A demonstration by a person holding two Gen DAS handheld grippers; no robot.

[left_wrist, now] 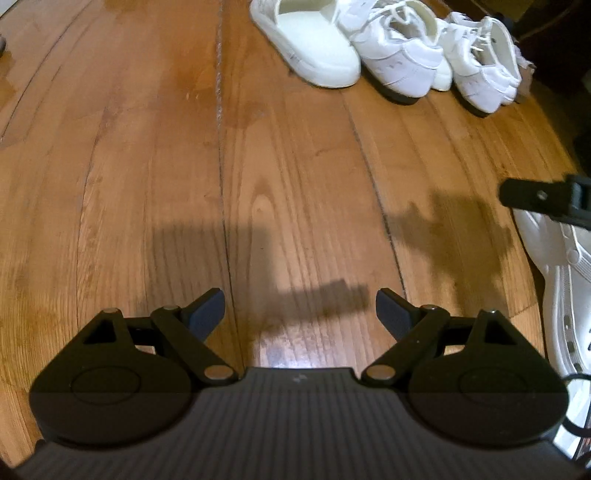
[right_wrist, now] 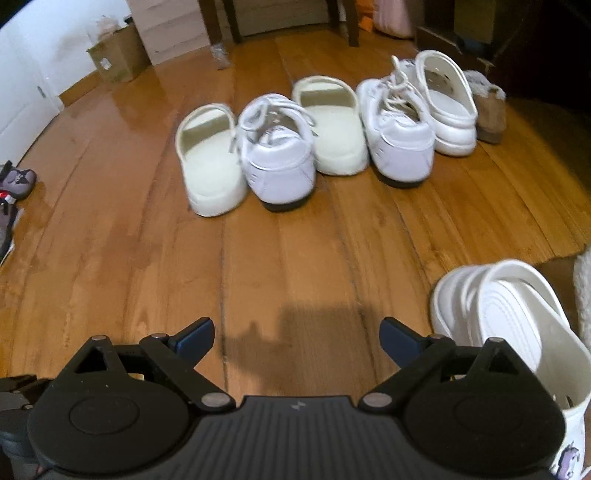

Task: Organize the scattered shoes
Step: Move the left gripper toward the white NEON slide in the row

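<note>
Several pale shoes stand in a row on the wooden floor: a cream slide, a white sneaker, a second cream slide, a second white sneaker, a white clog and a tan fuzzy slipper. Another white clog lies apart, tilted, just right of my right gripper, which is open and holds nothing. My left gripper hangs open over bare floor. The left wrist view shows a slide, both sneakers, the loose clog and a right gripper finger.
A cardboard box stands by the white wall at the back left. Dark furniture legs rise behind the shoe row. Grey shoes lie at the left edge, and a white fuzzy thing at the right edge.
</note>
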